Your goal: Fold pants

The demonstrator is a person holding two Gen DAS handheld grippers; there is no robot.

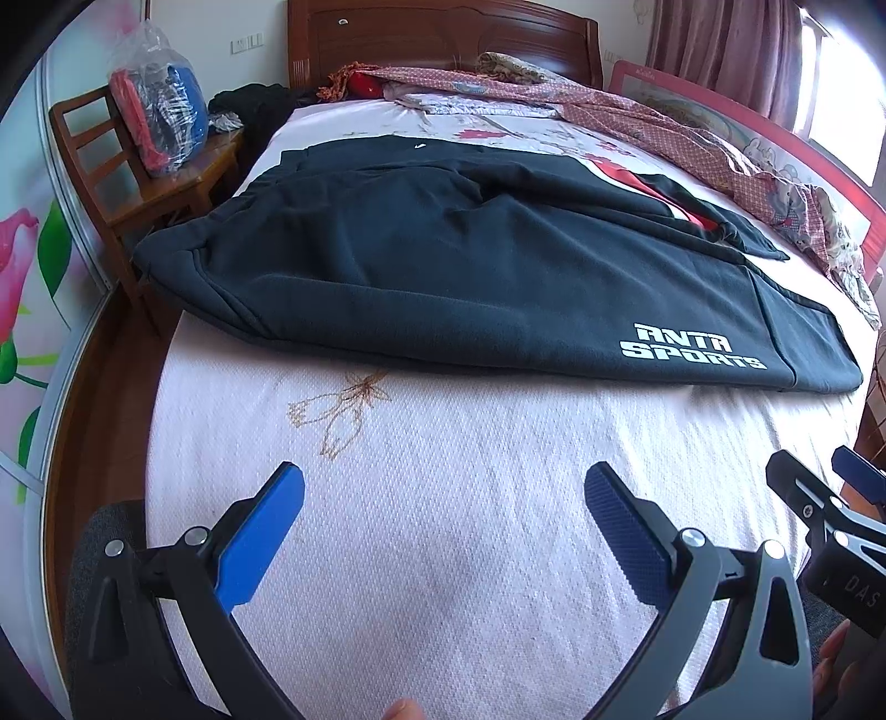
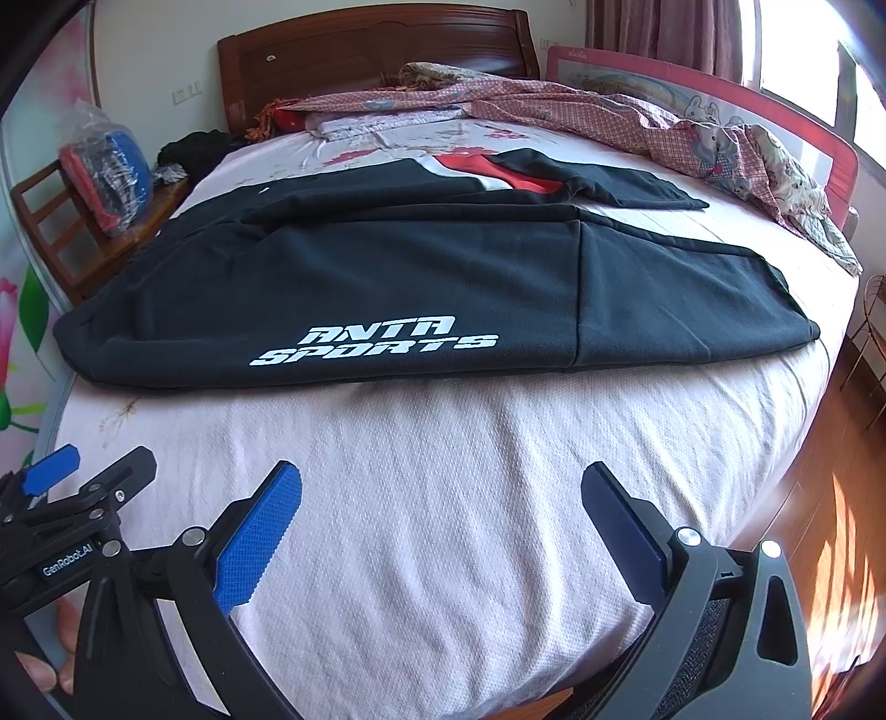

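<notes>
Dark pants [image 1: 443, 266] with white "ANTA SPORTS" lettering lie flat across the bed, folded lengthwise; they also show in the right wrist view [image 2: 360, 277]. My left gripper [image 1: 443, 487] is open and empty, held above the white bedspread short of the pants' near edge. My right gripper [image 2: 440, 487] is open and empty, also short of the near edge. The right gripper shows at the right edge of the left wrist view [image 1: 819, 482]. The left gripper shows at the left edge of the right wrist view [image 2: 88, 471].
A second dark garment with red and white [image 2: 554, 177] lies behind the pants. A checked quilt [image 2: 692, 133] is bunched along the red bed rail [image 2: 775, 111]. A wooden chair [image 1: 138, 166] with a plastic bag stands left of the bed. The headboard [image 1: 432, 39] is at the far end.
</notes>
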